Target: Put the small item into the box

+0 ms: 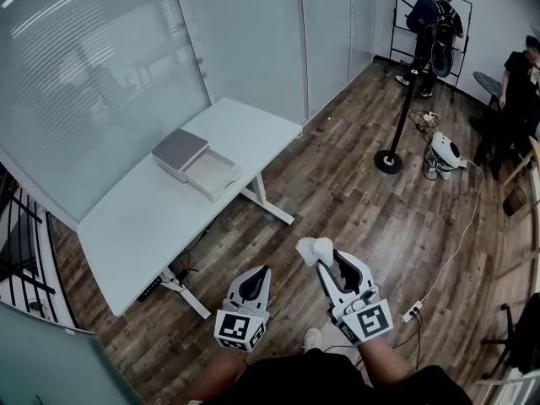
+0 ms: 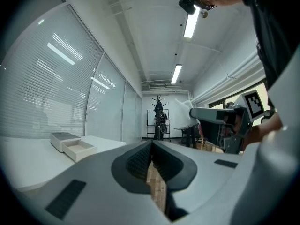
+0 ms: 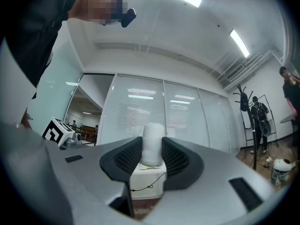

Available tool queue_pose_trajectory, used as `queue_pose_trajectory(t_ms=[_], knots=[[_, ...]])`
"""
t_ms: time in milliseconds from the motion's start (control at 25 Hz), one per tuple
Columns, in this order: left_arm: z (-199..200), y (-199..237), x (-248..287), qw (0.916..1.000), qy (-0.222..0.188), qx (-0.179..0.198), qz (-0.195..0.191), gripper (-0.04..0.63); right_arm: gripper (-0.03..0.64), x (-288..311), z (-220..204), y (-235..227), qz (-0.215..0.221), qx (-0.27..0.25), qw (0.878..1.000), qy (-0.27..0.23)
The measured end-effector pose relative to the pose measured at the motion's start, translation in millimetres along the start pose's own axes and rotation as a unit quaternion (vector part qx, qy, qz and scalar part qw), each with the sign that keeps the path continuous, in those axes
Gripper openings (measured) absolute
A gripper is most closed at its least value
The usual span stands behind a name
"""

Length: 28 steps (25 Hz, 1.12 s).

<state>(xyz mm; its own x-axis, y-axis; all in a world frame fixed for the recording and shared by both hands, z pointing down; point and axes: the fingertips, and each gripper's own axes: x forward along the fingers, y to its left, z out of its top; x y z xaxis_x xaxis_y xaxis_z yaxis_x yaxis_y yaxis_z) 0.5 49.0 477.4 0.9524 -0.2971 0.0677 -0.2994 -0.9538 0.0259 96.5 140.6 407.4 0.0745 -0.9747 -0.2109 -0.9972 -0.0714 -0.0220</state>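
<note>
The box [image 1: 196, 164] lies on the white table [image 1: 126, 226] at the left, far ahead of both grippers; it has a grey-topped part and an open tray beside it. It also shows low and left in the left gripper view as the box [image 2: 72, 144]. My right gripper [image 1: 323, 264] is over the wooden floor, shut on a small white fuzzy item [image 1: 315, 249]. That item [image 3: 153, 142] stands upright between the pads of the right gripper [image 3: 152, 158]. To its left my left gripper [image 1: 264, 270] holds nothing, and the jaws of the left gripper [image 2: 151, 144] meet at the tip.
A glass wall with blinds runs behind the table. A black coat stand [image 1: 396, 99] rises on a round base at the back right, with a white device [image 1: 445, 152] on the floor beside it. A cable and power strip [image 1: 411, 312] lie near my right side. People stand at the far right.
</note>
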Motion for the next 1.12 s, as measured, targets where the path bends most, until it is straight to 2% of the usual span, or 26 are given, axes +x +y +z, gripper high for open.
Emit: queue_pose_trajectory(t_ms=[280, 480, 640, 1120], knots=[[-3, 13, 38, 0.9993, 0.007, 0.005, 0.036, 0.012, 0.140, 30, -11, -44, 0.027, 0.012, 1.000, -0.004], [-7, 15, 53, 0.9990, 0.020, 0.008, 0.039, 0.012, 0.140, 51, -21, -59, 0.043, 0.022, 0.999, 0.002], [-2, 24, 66, 0.9983, 0.016, 0.031, 0.046, 0.012, 0.140, 68, -29, -69, 0.048, 0.024, 0.999, 0.005], [3, 126, 114, 0.9977, 0.004, 0.031, 0.060, 0.012, 0.140, 172, -57, -76, 0.054, 0.016, 0.998, 0.013]])
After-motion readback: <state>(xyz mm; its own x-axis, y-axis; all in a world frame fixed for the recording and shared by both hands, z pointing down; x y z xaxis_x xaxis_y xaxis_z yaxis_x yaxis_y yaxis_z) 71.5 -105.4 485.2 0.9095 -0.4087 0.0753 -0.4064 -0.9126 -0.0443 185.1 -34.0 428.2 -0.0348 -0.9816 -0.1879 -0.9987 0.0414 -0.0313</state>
